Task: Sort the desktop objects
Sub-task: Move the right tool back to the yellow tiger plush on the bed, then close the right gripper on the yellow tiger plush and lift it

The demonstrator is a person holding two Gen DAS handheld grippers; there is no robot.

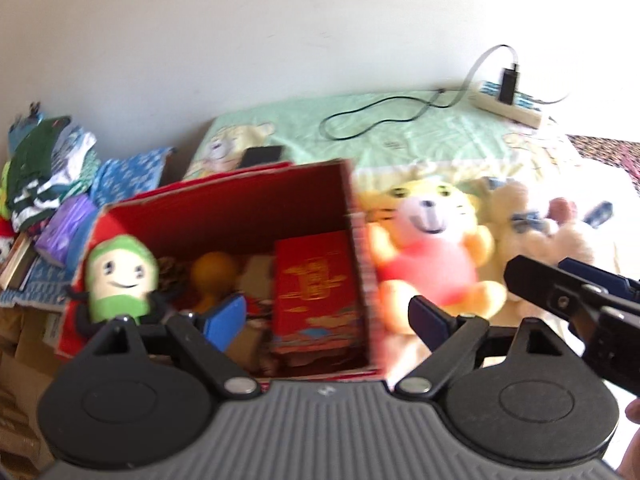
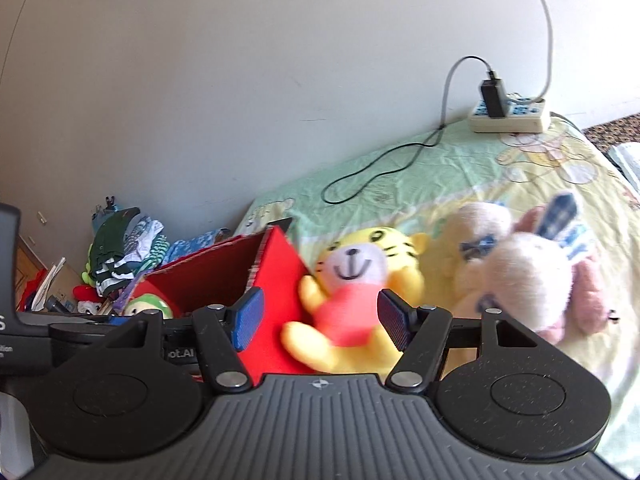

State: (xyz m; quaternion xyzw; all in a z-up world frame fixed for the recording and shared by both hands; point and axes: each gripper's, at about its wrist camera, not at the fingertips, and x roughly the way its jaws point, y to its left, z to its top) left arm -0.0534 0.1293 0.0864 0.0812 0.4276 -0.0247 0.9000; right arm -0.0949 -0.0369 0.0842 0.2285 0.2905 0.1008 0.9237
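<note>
your left gripper and right gripper both hang with jaws released, gripping nothing. one red box sits on the bed, one green doll perched at its left edge. three plush toys lie just right: one tiger, one cream bear, one pink rabbit.

Tiger toy: fuzzy plush cloth. Red box: matt corrugated card. Bedsheet: creased cotton (printed).

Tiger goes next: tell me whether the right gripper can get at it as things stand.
Probably yes. The right gripper is open with the tiger plush between its fingers; the red box crowds the left finger.
</note>
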